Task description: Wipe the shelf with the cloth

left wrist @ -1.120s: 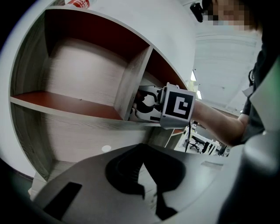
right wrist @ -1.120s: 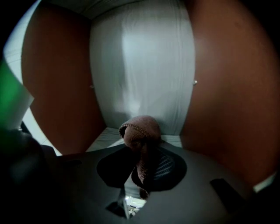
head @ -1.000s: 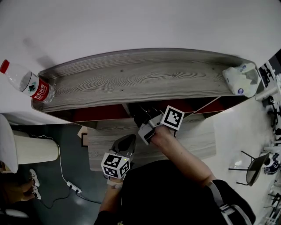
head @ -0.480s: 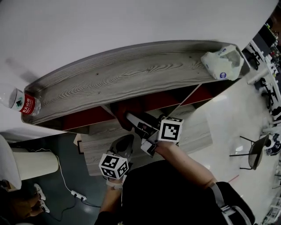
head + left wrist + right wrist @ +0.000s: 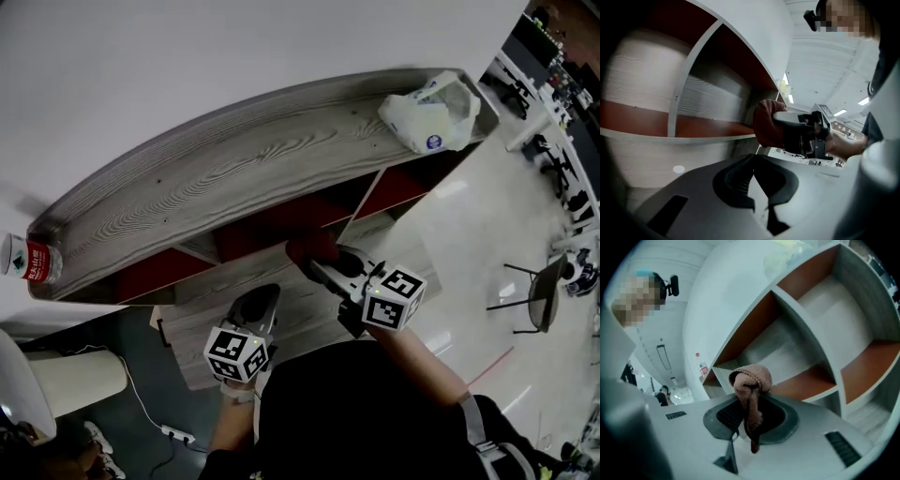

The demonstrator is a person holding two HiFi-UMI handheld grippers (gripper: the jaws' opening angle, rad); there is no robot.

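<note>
A long curved shelf (image 5: pixel 234 178) with a grey wood-grain top and red-backed compartments runs across the head view, standing against a white wall. On the right end of its top lies a white plastic bag (image 5: pixel 427 117), and at the far left end stands a clear water bottle (image 5: pixel 28 260) with a red label. The right hand-held gripper (image 5: pixel 323 272) reaches toward the front of a middle compartment, its jaws clamped on a bunched reddish-brown cloth (image 5: pixel 750 385) that bulges above the tips and hangs down between them. The cloth sits just at the front edge of the lower board; whether it touches the wood cannot be told. The left hand-held gripper (image 5: pixel 752 161) is held lower and to the left, near the lower board, its jaws closed together with nothing between them, pointing toward the right one.
</note>
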